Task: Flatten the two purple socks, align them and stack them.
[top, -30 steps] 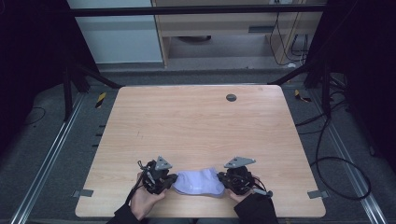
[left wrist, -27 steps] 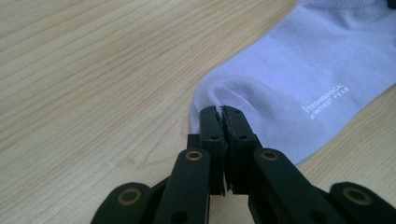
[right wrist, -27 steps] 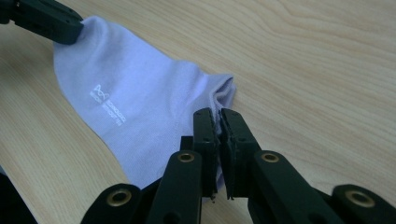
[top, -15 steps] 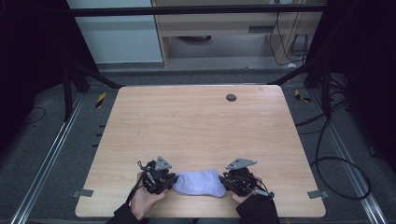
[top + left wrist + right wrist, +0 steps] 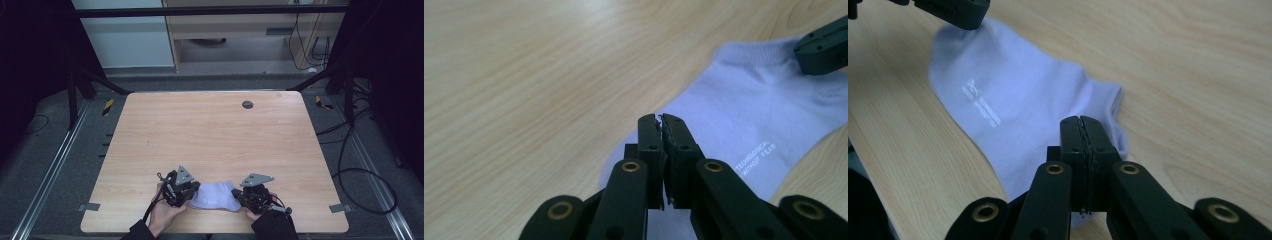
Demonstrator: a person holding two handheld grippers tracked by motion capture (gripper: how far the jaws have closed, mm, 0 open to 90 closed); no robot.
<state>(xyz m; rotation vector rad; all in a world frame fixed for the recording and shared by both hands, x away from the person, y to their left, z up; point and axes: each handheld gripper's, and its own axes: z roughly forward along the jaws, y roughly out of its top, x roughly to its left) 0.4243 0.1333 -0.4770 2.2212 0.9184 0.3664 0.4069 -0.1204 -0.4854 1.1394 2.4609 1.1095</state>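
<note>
1. The pale lilac sock (image 5: 215, 196) lies flat at the lower centre of the high view, close to the front edge of the worktop (image 5: 210, 135). A drag toward the person could pull it over that edge, since little bare wood is left below it.
2. The left hand-held gripper (image 5: 186, 192) sits at the sock's left end. Its jaws have just been closing and are now clenched. In the left gripper view no cloth shows between the tips, which stand over the fabric. If it lifts now, I judge it comes away empty.
3. The right hand-held gripper (image 5: 248, 196) is at the sock's right end. Its jaws have also just been closing and are pressed together, with nothing visibly pinched. In the right gripper view the tips lie over the sock's edge. A lift here would likely miss as well.
4. If only one end catches on a fresh grab, the sock would swing or bunch instead of spreading.
5. Clenched tips pushed down on thin knit could wrinkle it or slide it across the smooth wood.
6. The dark round fitting (image 5: 247, 104) in the upper part of the worktop is well apart and poses little risk.
</note>
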